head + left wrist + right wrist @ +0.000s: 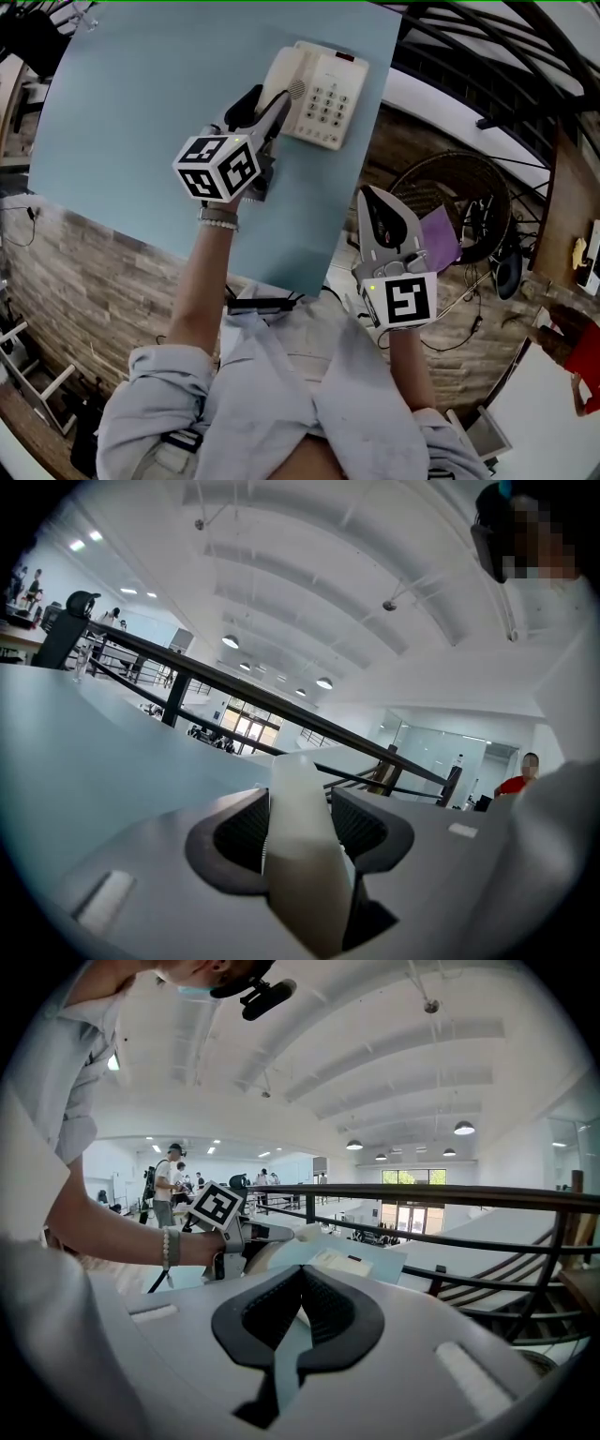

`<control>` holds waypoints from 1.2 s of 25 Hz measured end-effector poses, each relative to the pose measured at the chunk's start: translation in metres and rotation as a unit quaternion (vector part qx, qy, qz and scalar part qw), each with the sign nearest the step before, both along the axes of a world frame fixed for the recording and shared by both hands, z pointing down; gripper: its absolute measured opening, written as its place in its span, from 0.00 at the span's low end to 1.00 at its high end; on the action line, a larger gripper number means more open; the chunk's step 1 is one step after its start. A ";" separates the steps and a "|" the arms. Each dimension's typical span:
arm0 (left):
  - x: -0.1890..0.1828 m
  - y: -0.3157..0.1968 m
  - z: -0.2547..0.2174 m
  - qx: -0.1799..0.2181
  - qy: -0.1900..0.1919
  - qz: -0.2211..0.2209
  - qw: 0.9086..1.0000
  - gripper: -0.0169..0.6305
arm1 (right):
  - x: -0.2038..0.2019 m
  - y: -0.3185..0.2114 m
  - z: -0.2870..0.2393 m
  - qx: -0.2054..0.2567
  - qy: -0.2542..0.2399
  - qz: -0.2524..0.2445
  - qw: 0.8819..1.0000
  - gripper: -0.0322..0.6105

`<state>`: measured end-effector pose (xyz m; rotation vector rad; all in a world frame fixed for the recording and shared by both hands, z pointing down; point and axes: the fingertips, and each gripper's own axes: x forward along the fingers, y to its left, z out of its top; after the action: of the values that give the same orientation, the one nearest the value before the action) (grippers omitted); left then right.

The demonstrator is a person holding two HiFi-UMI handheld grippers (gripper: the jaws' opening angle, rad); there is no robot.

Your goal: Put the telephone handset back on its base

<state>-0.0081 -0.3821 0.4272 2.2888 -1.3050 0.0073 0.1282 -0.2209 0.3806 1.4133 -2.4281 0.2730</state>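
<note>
A cream telephone base (328, 98) with a keypad sits at the far edge of the light blue table (141, 112). The cream handset (283, 75) lies along the base's left side; whether it rests in the cradle I cannot tell. My left gripper (262, 105) is shut on the handset (300, 855), which fills the gap between its jaws. My right gripper (377, 202) hangs off the table's right edge, shut with nothing in it. In the right gripper view, its jaws (302, 1274) meet, and the base (342, 1262) shows beyond them.
A round dark wire frame (459, 202) and a purple sheet (439, 234) sit on the wooden floor right of the table. Black railings (487, 56) run past the far right. A black cable (267, 305) lies near the table's front edge.
</note>
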 end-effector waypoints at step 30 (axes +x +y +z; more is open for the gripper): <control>0.028 -0.051 0.084 -0.044 -0.120 -0.010 0.992 0.34 | 0.015 -0.012 0.031 -0.027 -0.003 0.000 1.000 0.06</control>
<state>0.0195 -0.4329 0.5110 2.2523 -1.4143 0.3367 0.1429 -0.2332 0.4112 1.3911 -2.4070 0.3390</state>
